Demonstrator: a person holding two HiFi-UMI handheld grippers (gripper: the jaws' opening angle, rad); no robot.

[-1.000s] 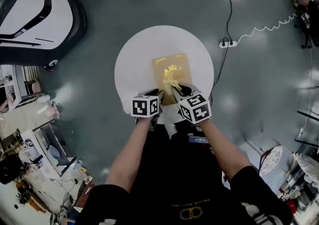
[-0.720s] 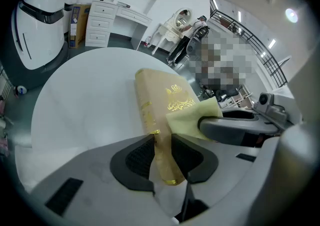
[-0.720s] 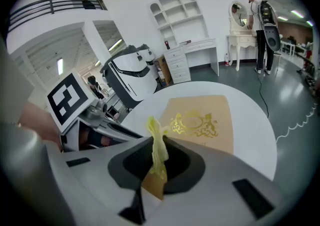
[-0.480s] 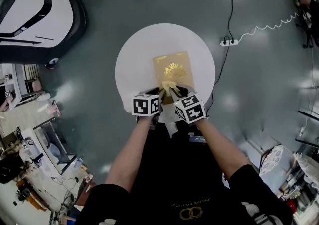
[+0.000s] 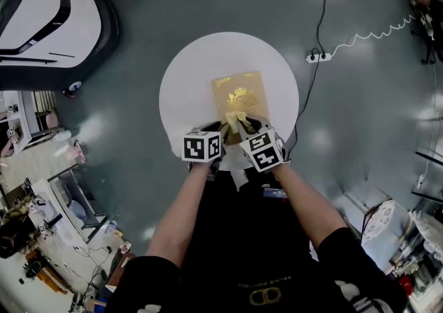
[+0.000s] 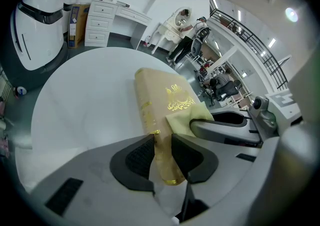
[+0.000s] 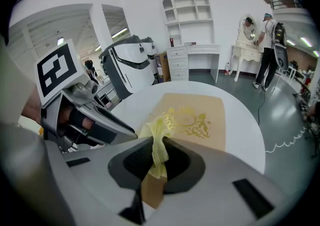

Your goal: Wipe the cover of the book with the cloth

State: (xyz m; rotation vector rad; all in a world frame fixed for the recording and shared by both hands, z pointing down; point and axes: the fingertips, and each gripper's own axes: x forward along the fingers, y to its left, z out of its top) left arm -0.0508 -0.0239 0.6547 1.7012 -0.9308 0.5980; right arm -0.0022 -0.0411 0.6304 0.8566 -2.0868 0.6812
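while the left gripper (image 6: 161, 142) clamps its fingers (image 6: 137, 157) on the near edge of the tan book (image 5: 253, 84) on the white surface (image 5: 187, 90), the right gripper (image 7: 160, 146) pinches the yellow cloth (image 7: 159, 131) against its cover, so wiping looks underway, next a sweep across the gold crest (image 5: 240, 99).

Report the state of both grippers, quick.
Left gripper: closed on the near edge of the book.
Right gripper: closed on the cloth.
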